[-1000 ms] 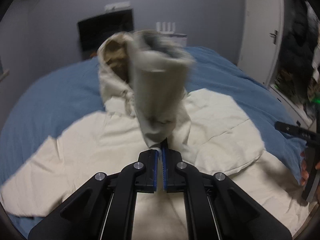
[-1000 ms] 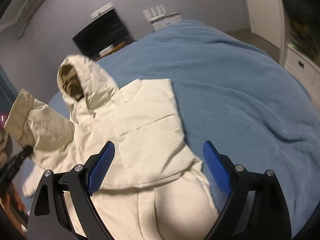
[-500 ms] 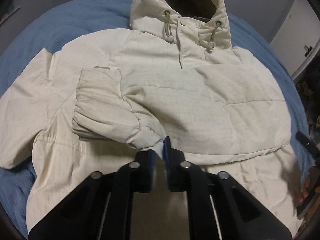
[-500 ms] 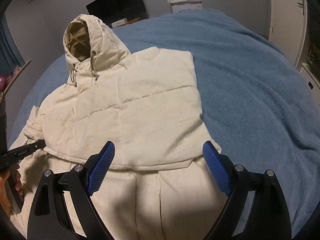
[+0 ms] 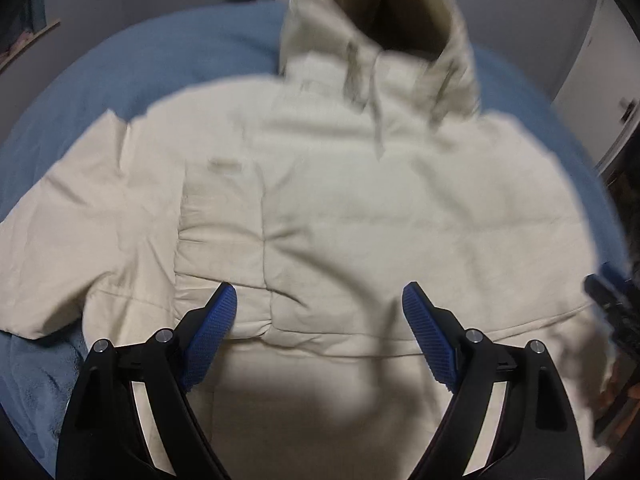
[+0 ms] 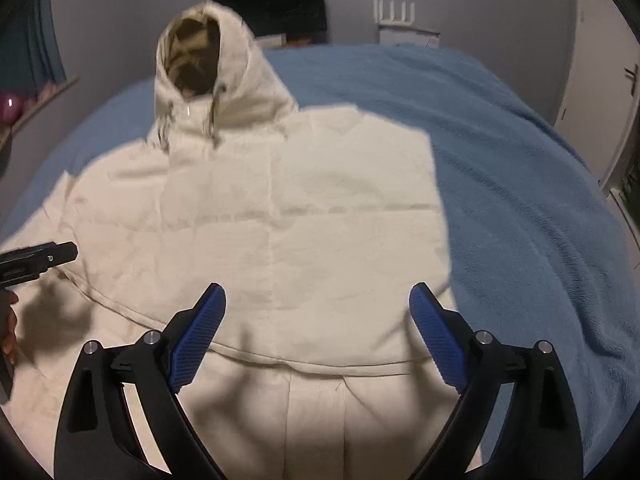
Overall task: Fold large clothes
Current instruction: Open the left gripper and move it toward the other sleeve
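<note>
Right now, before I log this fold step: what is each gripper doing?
Left gripper: open, jaws just opened, holding nothing, above the jacket.
Right gripper: open, holding nothing, also above the jacket.

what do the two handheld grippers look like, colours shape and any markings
Both match. The left gripper and right gripper each have two black angular plastic fingers set in a V, with triangular cut-outs and round silver screw heads. The inner pads are bright blue with fine ribbing. No cables, labels or sleeves are visible.
</note>
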Demonstrator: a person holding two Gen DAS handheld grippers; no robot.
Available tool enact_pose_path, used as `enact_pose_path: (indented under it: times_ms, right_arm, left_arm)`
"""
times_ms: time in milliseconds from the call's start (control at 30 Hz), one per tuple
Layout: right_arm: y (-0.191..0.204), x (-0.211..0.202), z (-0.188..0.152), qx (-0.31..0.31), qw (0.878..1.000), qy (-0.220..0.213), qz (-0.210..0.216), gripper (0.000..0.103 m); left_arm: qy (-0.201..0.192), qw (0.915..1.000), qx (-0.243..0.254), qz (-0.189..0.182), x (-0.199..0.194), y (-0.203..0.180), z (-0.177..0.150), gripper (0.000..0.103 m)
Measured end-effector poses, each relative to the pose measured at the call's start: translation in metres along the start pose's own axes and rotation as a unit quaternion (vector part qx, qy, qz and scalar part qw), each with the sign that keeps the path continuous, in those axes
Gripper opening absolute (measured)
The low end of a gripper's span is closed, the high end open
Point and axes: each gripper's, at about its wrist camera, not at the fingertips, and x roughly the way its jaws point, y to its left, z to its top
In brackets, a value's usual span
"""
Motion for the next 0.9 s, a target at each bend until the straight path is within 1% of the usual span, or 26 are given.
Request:
enact_pose_path:
  times_ms: [33, 100, 133, 200, 333, 433, 533, 600, 633, 700, 767, 833, 900]
  right_arm:
    - [0.0, 0.011, -0.004, 0.0, 1.0, 0.021, -0.002, 0.091]
    - [-0.004, 0.033, -0.012, 0.006, 0.998, 0.066, -0.009, 0.095]
    - [-0.004, 0.037, -0.015, 0.005, 0.997, 0.072, -0.009, 0.095]
    - [-0.003, 0.04, -0.016, 0.0, 0.998, 0.07, -0.012, 0.095]
    - [0.001, 0.04, -0.017, -0.005, 0.998, 0.067, -0.017, 0.096]
    - [-0.003, 0.043, -0.018, -0.002, 0.998, 0.065, -0.011, 0.096]
    - [-0.003, 0.039, -0.018, 0.0, 0.998, 0.061, -0.008, 0.095]
    - [-0.002, 0.031, -0.016, -0.002, 0.999, 0.049, -0.014, 0.095]
    - [-0.002, 0.026, -0.016, -0.002, 0.999, 0.041, -0.016, 0.095]
    - [0.001, 0.011, -0.011, 0.001, 1.0, 0.012, -0.01, 0.095]
    - [0.004, -0.014, -0.003, 0.017, 0.999, -0.026, 0.023, 0.095]
    - [0.011, -0.035, 0.005, 0.034, 0.996, -0.048, 0.06, 0.095]
    - [0.021, -0.057, 0.011, 0.049, 0.993, -0.063, 0.087, 0.095]
  left_arm:
    - [0.013, 0.9999, 0.006, 0.01, 0.01, 0.0, -0.002, 0.082]
    - [0.022, 0.9991, 0.024, 0.026, 0.019, -0.005, -0.008, 0.085]
    - [0.023, 0.9983, 0.038, 0.038, 0.023, -0.009, -0.009, 0.086]
    - [0.021, 0.9972, 0.052, 0.049, 0.025, -0.012, -0.011, 0.089]
    - [0.014, 0.9978, 0.048, 0.043, 0.021, -0.009, -0.011, 0.09]
    - [0.002, 0.9982, 0.044, 0.041, 0.011, -0.006, -0.012, 0.091]
    - [-0.02, 0.9977, 0.036, 0.053, -0.002, -0.01, -0.009, 0.091]
    - [-0.042, 0.9968, 0.026, 0.063, -0.022, -0.005, -0.007, 0.096]
    - [-0.051, 0.9963, 0.021, 0.065, -0.03, -0.002, -0.007, 0.096]
    - [-0.072, 0.9958, 0.003, 0.057, -0.056, 0.011, -0.001, 0.096]
    - [-0.089, 0.9944, -0.01, 0.056, -0.074, 0.025, 0.01, 0.096]
    - [-0.116, 0.9898, -0.028, 0.078, -0.096, 0.048, 0.015, 0.096]
    - [-0.125, 0.986, -0.055, 0.096, -0.108, 0.073, 0.02, 0.096]
